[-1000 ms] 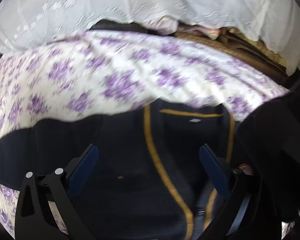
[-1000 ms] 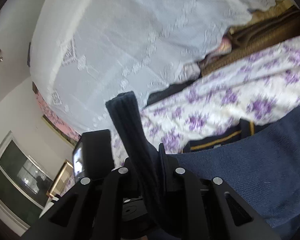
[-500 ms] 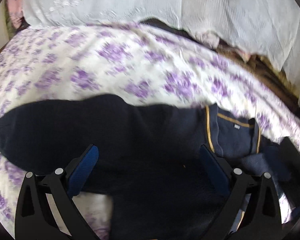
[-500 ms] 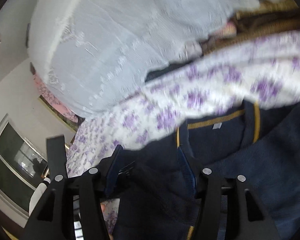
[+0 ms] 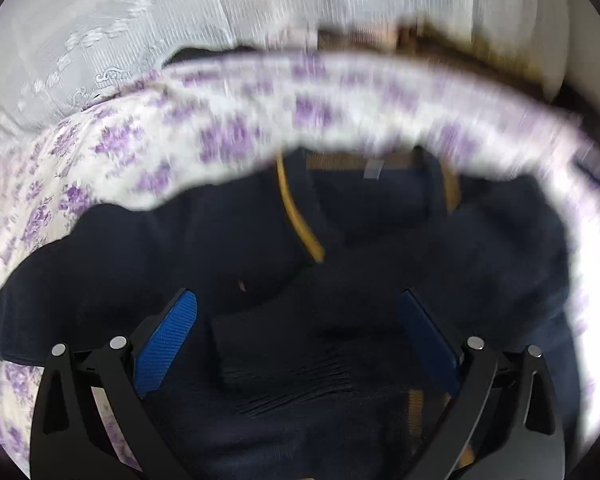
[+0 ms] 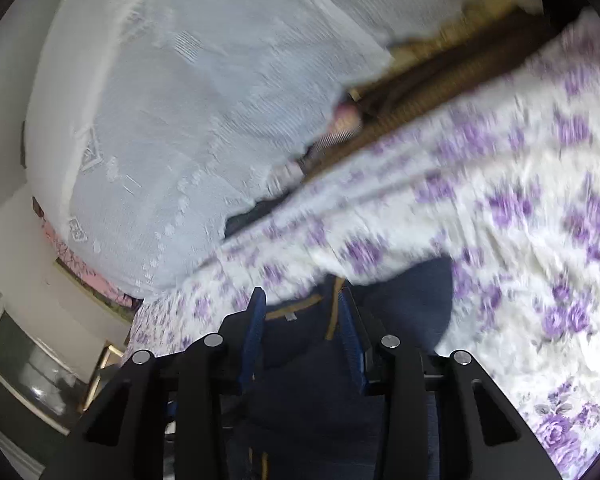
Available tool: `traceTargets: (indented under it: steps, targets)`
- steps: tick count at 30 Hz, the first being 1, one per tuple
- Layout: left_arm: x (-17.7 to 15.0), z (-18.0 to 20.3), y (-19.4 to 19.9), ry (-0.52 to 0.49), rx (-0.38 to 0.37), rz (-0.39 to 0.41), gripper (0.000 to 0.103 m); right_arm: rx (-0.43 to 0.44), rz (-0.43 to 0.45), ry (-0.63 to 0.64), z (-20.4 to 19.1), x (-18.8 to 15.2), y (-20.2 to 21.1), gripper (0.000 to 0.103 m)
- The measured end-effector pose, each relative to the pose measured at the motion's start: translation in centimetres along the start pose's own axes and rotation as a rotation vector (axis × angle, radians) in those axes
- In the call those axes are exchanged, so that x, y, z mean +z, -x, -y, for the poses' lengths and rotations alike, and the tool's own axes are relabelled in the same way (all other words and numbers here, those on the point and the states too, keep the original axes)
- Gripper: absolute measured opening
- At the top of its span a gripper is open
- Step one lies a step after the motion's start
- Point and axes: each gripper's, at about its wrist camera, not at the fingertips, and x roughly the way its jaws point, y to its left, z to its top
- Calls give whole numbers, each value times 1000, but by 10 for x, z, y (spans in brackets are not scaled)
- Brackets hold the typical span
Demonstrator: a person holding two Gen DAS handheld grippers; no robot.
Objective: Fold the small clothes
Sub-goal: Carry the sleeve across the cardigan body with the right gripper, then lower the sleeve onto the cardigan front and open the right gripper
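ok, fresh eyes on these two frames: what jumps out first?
The dark navy knit garment with mustard-yellow trim, spread on the white bedspread printed with purple flowers, fills the lower middle of the left wrist view. The left gripper hangs wide open over it, blue pads apart. In the right wrist view the right gripper frames the garment's collar, its jaws having just been closing.

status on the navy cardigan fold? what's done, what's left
Done: both sleeves look folded in across the navy cardigan, one ribbed cuff lying on the body, on the floral bedsheet.
In hand: nothing gripped. Left gripper hangs wide open above the cuff; right gripper, jaws just been closing, shows no fabric pinched, though blur limits this.
Left: probably folding the body over; the collar end lies flat.
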Motion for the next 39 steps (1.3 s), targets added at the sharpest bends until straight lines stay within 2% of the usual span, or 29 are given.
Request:
traceTargets:
  steps: [1,4,5,6,7,8,9,11,12,13,16,18,19,20,22,25,26,27,28,29,30,32,34,36,37,39]
  targets:
    - [-3,2,-11,-3,8,-29,99,-2,-36,-16,10,-1,-8,38]
    - [-4,-18,-17,92,-108,-51,99,-61,-89,-67,40,-2,-31,37]
    - [-4,-21,-19,102,-122,-53,99,-142,-99,-90,60,-2,-43,35]
    - [-6,-20,-18,97,-119,-41,99,-171,-100,-109,75,-3,-49,7]
    - [-6,-17,-17,87,-107,-34,99,-160,-93,-151,88,-4,-50,0]
    - [-7,-15,-16,78,-94,-28,99,-98,-90,-243,101,-3,-45,0]
    - [-7,-14,-15,73,-86,-23,99,-74,-80,-276,103,-1,-39,3]
    - [-7,-16,-12,84,-98,-24,99,-123,-22,-208,90,0,-17,10]
    - [-9,-20,-8,98,-98,-17,99,-138,-5,-162,79,-1,-8,17]
    - [-10,-25,-4,111,-83,-2,99,-128,-2,-125,69,-4,0,29]
    - [-12,-40,5,146,-68,41,99,-77,-54,-2,35,-22,12,52]
    - [-11,-44,-7,158,-79,-13,99,-87,-139,95,23,-42,6,61]
    - [-11,-42,-16,147,-72,-48,99,-117,-180,105,26,-51,-1,59]
    - [-10,-43,-20,135,-61,-49,99,-113,-201,102,33,-57,-7,57]
    - [-10,-37,-15,109,-27,-29,99,-93,-177,89,42,-58,-3,46]
    - [-10,-42,-9,134,-47,-24,99,-98,-169,50,43,-59,9,46]
    - [-10,-45,-5,146,-56,-14,99,-116,-145,57,38,-61,18,49]
    - [-10,-49,1,164,-67,6,99,-138,-119,74,32,-59,24,62]
    - [-9,-54,5,177,-84,24,99,-160,-80,98,24,-55,29,70]
    - [-7,-55,8,186,-103,37,99,-156,-30,130,14,-48,34,70]
    - [-5,-54,9,187,-133,42,99,-138,-20,137,10,-43,34,71]
    - [-4,-47,3,162,-150,18,99,-69,-40,104,5,-33,19,74]
    - [-7,-32,-17,99,-94,-48,99,-24,-87,51,10,-31,1,80]
    - [-9,-28,-14,82,-64,-25,99,-89,-157,6,31,-39,-24,79]
    - [-9,-27,-14,79,-61,-24,99,-90,-168,10,36,-44,-31,78]
    - [-10,-31,-11,93,-71,-29,99,-104,-138,71,26,-48,-22,78]
